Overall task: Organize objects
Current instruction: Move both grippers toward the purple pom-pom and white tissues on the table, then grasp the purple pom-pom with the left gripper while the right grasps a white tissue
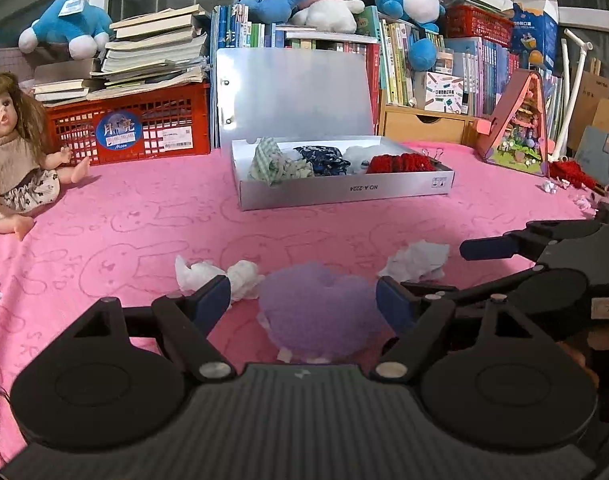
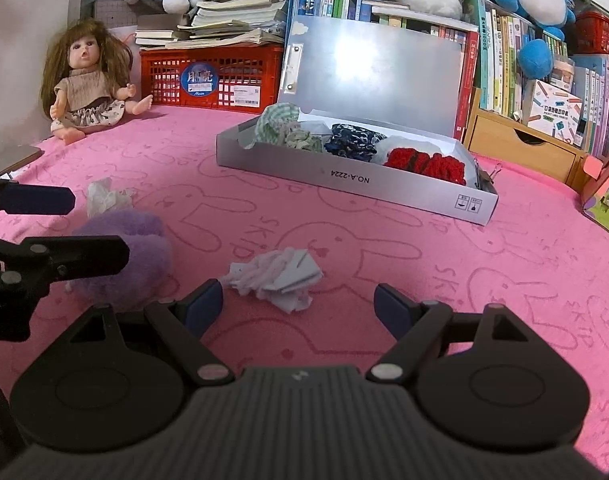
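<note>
A fuzzy purple scrunchie (image 1: 318,312) lies on the pink cloth between the open fingers of my left gripper (image 1: 304,304); it also shows in the right wrist view (image 2: 144,240). My right gripper (image 2: 298,306) is open and empty, just short of a crumpled white tissue (image 2: 276,278). The open grey box (image 1: 344,190) holds a green checked, a dark blue, a white and a red scrunchie (image 1: 400,163). The box also shows in the right wrist view (image 2: 344,178). Two more crumpled tissues (image 1: 216,276) (image 1: 418,260) lie beside the purple scrunchie.
A doll (image 1: 12,160) sits at the left. A red crate (image 1: 132,128) with books, shelves of books and plush toys line the back. A pink toy house (image 1: 520,128) and a red knitted item (image 1: 572,172) are at the right.
</note>
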Available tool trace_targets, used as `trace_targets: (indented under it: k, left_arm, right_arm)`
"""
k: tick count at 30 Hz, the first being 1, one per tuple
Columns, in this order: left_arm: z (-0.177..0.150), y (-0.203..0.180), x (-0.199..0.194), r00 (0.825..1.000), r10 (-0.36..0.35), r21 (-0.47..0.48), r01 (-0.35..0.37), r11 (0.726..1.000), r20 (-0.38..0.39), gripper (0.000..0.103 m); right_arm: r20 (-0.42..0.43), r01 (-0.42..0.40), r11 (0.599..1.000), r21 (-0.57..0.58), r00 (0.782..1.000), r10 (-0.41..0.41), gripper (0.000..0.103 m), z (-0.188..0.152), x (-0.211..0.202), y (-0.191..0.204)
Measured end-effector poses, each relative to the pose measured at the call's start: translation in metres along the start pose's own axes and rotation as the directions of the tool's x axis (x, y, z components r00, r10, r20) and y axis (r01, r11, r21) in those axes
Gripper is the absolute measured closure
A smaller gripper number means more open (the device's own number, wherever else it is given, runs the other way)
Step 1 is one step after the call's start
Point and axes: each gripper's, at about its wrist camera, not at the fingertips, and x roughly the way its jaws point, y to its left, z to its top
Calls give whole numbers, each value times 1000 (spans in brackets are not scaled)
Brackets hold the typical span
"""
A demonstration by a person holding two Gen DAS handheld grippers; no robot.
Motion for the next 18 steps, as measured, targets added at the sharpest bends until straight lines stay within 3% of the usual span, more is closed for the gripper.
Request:
trace_targets:
  k: [6, 13, 18]
  left_arm:
    - [-4, -8, 5, 1000, -9, 2, 9, 1000, -8, 19]
    - [-5, -5, 11, 999, -36, -36, 36, 999, -23, 21]
    - [-6, -5, 14, 999, -22, -41, 21, 999, -27, 33]
  right_arm:
    - [19, 20, 999, -34, 1000, -19, 15, -2, -3, 6]
    - [10, -14, 1000, 22, 1000, 14, 16, -2, -2, -3]
    - [16, -22, 999, 31, 1000, 21, 16, -2, -3, -4]
